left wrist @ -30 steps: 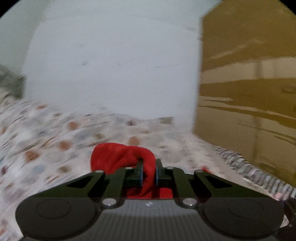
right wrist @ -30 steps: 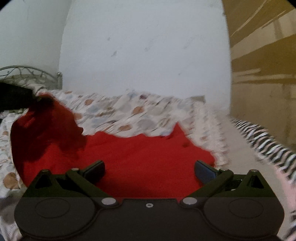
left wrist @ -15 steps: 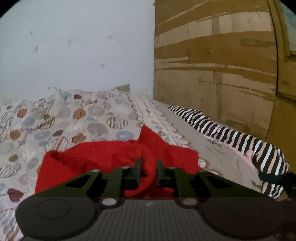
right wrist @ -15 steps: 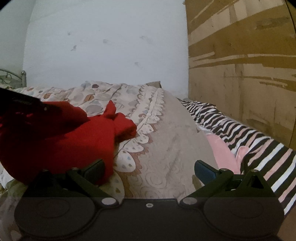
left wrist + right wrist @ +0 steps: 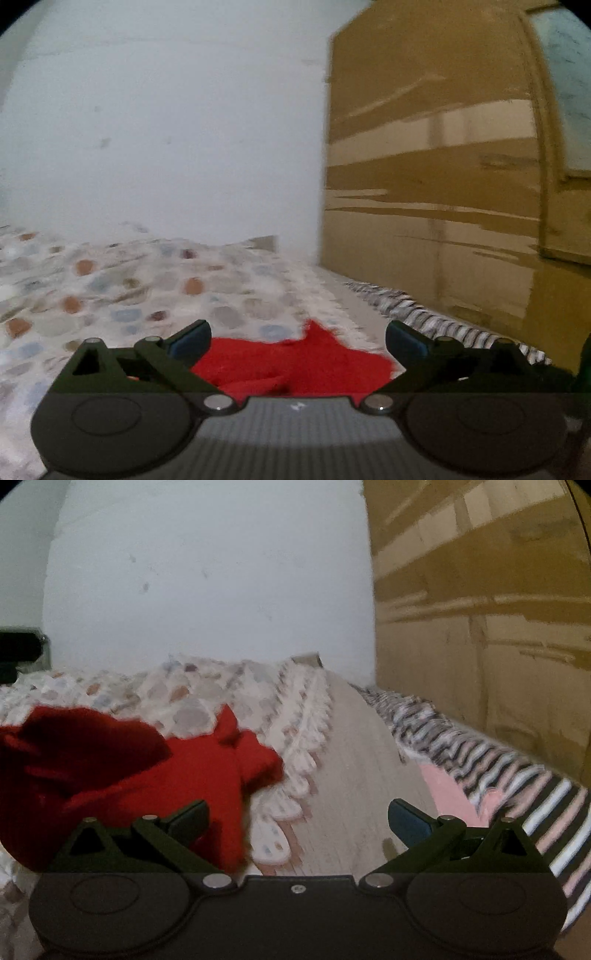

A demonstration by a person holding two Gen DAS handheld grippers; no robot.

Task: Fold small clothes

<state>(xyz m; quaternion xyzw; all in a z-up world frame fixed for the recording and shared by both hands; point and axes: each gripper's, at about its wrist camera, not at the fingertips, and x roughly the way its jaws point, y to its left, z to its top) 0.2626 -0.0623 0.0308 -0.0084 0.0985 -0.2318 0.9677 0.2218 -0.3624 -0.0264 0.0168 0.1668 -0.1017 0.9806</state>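
A small red garment [image 5: 295, 362] lies bunched on the spotted bedspread [image 5: 122, 295]. In the left wrist view it sits low between and just beyond my fingers. My left gripper [image 5: 297, 341] is open and empty above it. In the right wrist view the red garment [image 5: 155, 775] lies to the left, folded over on itself with a pointed corner toward the back. My right gripper [image 5: 297, 821] is open and empty, to the right of the garment, its left finger [image 5: 188, 819] in front of the cloth's edge.
A white wall stands behind the bed. A brown wooden wardrobe [image 5: 443, 166] stands at the right. A striped black, white and pink cloth [image 5: 498, 775] lies along the bed's right side. The bedspread's scalloped border [image 5: 303, 746] runs beside a beige sheet.
My left gripper has opened and let go of the red garment, which now lies on the bed. The right gripper stays open. Both views have shifted.
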